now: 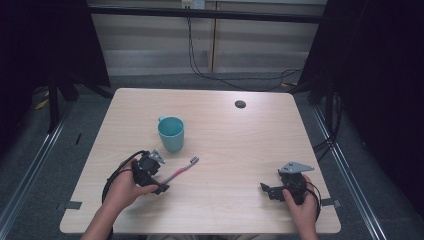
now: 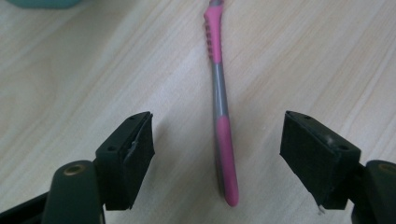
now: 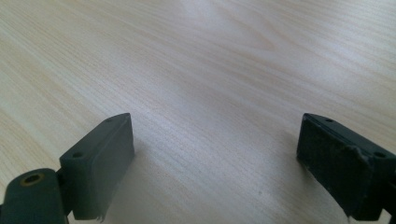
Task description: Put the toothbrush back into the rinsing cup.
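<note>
A pink and grey toothbrush (image 1: 181,170) lies flat on the wooden table (image 1: 240,145), its head toward a teal cup (image 1: 171,133) that stands upright behind it. My left gripper (image 1: 161,188) sits at the handle end. In the left gripper view the toothbrush handle (image 2: 223,140) lies between the two jaws with a gap on each side; the pads (image 2: 137,151) do not touch it. My right gripper (image 1: 266,190) rests near the front right of the table, open, with bare wood between its pads (image 3: 109,158).
A small dark round hole (image 1: 240,104) is set in the table near its far edge. Black curtains hang on both sides, and cables run along the floor behind the table.
</note>
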The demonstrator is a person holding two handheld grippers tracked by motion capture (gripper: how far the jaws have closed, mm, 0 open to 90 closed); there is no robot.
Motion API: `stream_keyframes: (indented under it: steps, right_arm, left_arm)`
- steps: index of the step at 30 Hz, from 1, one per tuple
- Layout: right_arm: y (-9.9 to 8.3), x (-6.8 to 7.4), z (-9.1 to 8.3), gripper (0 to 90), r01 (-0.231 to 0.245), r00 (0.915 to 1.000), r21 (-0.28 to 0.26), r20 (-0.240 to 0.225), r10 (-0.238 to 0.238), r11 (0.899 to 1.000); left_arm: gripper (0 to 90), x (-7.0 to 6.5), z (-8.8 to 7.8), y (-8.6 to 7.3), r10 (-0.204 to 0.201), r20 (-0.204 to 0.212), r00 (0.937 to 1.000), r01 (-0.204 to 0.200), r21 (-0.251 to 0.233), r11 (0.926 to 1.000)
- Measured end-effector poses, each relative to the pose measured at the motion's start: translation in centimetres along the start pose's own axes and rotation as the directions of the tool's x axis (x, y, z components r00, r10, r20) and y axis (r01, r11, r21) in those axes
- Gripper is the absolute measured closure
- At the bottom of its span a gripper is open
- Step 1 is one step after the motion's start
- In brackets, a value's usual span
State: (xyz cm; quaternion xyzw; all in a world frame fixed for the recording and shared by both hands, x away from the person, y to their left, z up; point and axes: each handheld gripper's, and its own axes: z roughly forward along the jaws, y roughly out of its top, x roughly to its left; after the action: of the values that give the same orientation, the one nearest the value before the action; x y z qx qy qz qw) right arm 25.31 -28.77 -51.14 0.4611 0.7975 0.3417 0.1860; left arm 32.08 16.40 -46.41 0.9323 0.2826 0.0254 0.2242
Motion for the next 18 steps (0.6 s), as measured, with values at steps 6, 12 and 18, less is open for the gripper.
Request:
stream_keyframes:
  steps: [6,12,18]
  right_arm:
    - [0.0,0.0,0.0,10.7,0.0,1.0,0.0,0.0,0.0,1.0]
    - [0.0,0.0,0.0,10.7,0.0,1.0,0.0,0.0,0.0,1.0]
    - [0.0,0.0,0.0,10.7,0.0,1.0,0.0,-0.001,0.0,1.0]
  left_arm:
    - [27.7,0.2,0.2,1.0,0.005,0.01,0.9999,-0.005,0.028,0.9996]
    - [29.6,0.4,0.4,1.9,0.005,0.012,0.9999,-0.006,0.055,0.9985]
    - [31.0,0.6,0.7,2.6,0.0,0.02,0.9998,-0.002,0.072,0.9974]
